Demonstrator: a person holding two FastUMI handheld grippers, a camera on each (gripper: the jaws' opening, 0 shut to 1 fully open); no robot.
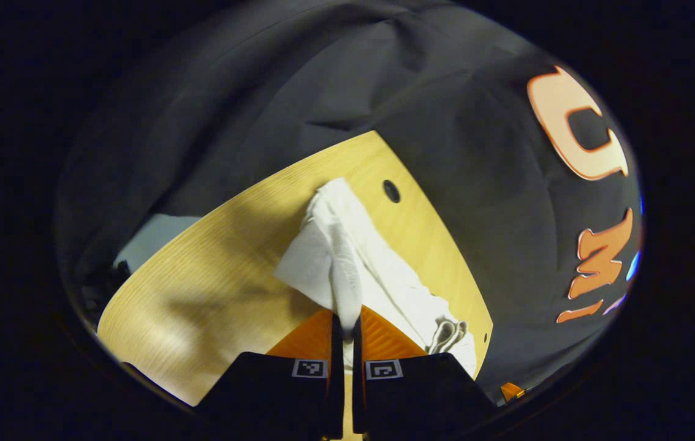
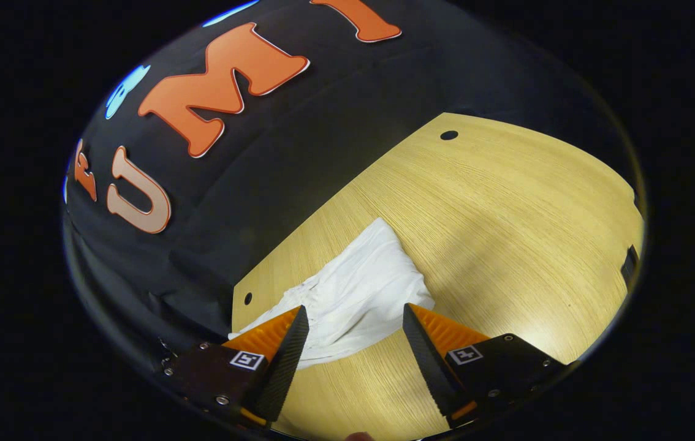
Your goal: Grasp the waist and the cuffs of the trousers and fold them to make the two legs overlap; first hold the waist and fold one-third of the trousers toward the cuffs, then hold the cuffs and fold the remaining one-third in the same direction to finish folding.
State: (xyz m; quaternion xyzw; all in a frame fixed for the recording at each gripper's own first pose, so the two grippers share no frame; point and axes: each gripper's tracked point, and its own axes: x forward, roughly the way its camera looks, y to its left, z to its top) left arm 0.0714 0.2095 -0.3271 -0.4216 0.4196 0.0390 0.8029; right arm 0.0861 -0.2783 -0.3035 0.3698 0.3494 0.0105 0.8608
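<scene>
Two grippers over a wooden table. White trousers lie bunched near the table's edge by the booth wall. Left gripper: fingers nearly closed, pinching a raised fold of the trousers between them, cloth lifted off the table. Right gripper: jaws wide apart, holding nothing, positioned above the trousers.

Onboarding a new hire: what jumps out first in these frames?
The white trousers lying on the wooden table stand out. In the left gripper view the left gripper is shut on a raised fold of them, while the right gripper hangs open above the cloth.
</scene>
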